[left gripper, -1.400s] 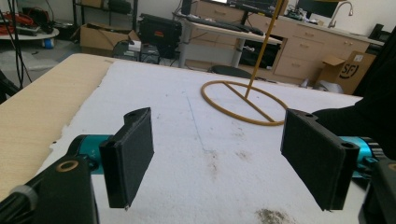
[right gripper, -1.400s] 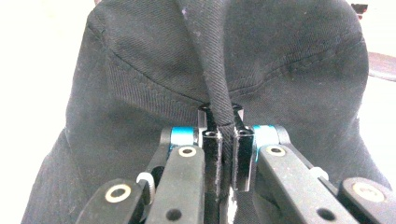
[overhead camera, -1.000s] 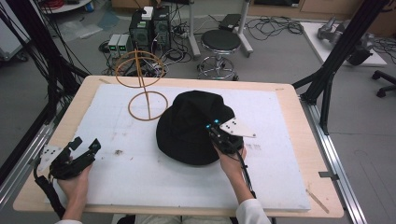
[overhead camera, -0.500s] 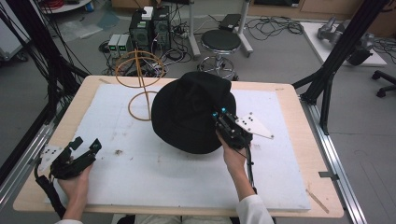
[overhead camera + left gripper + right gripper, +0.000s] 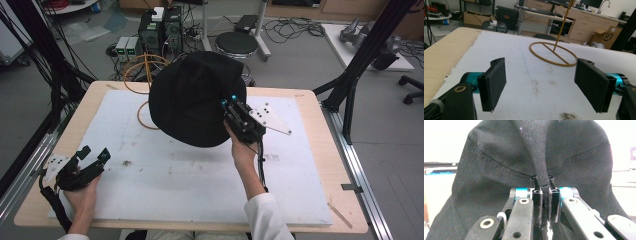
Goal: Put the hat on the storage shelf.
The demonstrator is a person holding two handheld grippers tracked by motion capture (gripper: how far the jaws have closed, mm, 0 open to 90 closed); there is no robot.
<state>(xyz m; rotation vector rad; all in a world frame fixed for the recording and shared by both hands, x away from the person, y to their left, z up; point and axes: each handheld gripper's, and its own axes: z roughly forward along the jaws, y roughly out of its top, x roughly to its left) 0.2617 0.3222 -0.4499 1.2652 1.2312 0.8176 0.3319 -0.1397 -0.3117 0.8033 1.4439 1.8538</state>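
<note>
Compared with the earlier high views, the hat (image 5: pixel 192 97) has left the mat (image 5: pixel 170 170) and now hangs in the air, higher and nearer the far table edge, partly covering the wire stand (image 5: pixel 142 75). The right gripper (image 5: pixel 231 106) has risen with it; its jaws are clamped on a fold of the hat's fabric (image 5: pixel 543 177). The left gripper (image 5: pixel 92 157) has not moved: it rests near the left table edge, jaws spread wide with nothing between them (image 5: pixel 540 82). The stand's ring base (image 5: pixel 553 53) lies ahead of it on the mat. The mat's centre and near side are unobstructed.
</note>
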